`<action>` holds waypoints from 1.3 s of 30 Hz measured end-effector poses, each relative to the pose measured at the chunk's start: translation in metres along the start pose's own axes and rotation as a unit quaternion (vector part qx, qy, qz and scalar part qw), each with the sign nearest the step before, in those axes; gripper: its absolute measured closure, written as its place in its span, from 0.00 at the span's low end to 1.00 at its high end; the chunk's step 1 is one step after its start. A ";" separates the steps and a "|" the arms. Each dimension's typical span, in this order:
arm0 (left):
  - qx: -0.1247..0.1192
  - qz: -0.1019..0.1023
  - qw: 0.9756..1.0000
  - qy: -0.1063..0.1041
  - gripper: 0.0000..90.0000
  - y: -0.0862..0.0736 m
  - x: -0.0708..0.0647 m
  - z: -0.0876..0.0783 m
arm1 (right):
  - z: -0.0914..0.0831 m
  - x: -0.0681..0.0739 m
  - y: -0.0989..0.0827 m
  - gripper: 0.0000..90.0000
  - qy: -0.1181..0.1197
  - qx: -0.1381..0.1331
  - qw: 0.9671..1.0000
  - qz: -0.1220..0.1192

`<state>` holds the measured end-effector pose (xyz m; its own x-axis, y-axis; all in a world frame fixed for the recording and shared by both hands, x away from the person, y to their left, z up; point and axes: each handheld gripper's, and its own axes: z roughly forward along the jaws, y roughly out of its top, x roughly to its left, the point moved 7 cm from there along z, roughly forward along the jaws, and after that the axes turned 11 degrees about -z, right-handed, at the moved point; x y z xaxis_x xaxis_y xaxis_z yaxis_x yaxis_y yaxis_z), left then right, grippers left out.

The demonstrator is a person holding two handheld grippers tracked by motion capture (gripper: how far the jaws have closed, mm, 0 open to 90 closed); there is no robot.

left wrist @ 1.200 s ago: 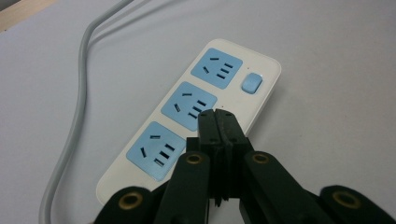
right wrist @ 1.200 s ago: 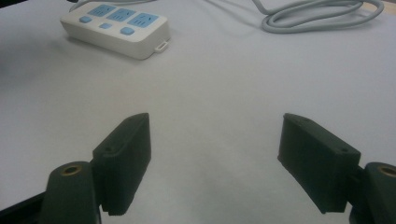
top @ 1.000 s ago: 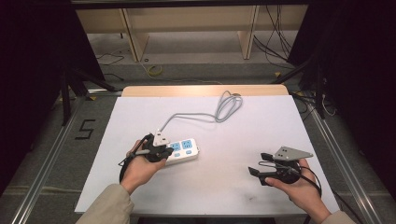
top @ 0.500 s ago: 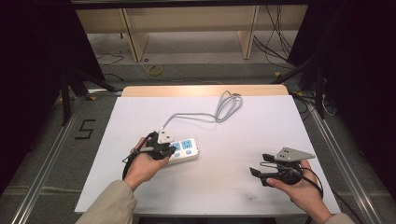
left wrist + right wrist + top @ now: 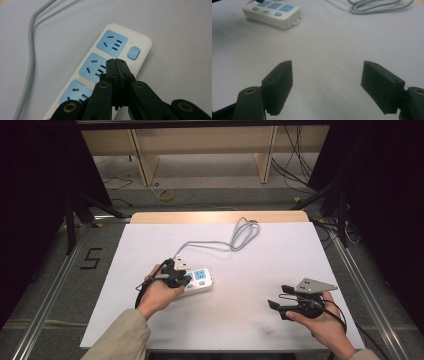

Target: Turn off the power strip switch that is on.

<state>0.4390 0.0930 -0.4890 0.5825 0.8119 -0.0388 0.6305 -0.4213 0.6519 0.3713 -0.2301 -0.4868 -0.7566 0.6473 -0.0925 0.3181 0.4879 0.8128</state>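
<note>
We see the left tool, jaws pressed together w/ nothing between them, hovering over the middle socket of a white power strip w/ blue outlets, approx. centre-left of the white tabletop. The strip's grey cord loops off toward 12 o'clock. At 4 o'clock, well apart from the strip, the right tool sits in the person's right hand, jaws spread wide, empty.

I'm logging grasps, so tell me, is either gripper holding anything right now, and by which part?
Nothing is held. The left gripper is shut and empty, its tips over the power strip. The right gripper is open above bare table.
</note>
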 end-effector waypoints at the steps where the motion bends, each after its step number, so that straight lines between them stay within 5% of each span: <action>1: 0.001 0.000 1.000 -0.001 1.00 0.000 0.000 0.001 | 0.000 0.000 0.000 0.29 0.000 0.000 1.000 0.000; 39: 0.064 0.024 0.998 -0.003 1.00 -0.001 -0.004 0.019 | 0.002 0.002 -0.002 0.29 0.006 0.005 1.000 -0.001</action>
<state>0.4461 0.0826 -0.5042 0.6166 0.7871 -0.0134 0.6616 -0.5089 0.5508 0.3706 -0.2289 -0.4891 -0.7639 0.6395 -0.0865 0.3231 0.4950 0.8065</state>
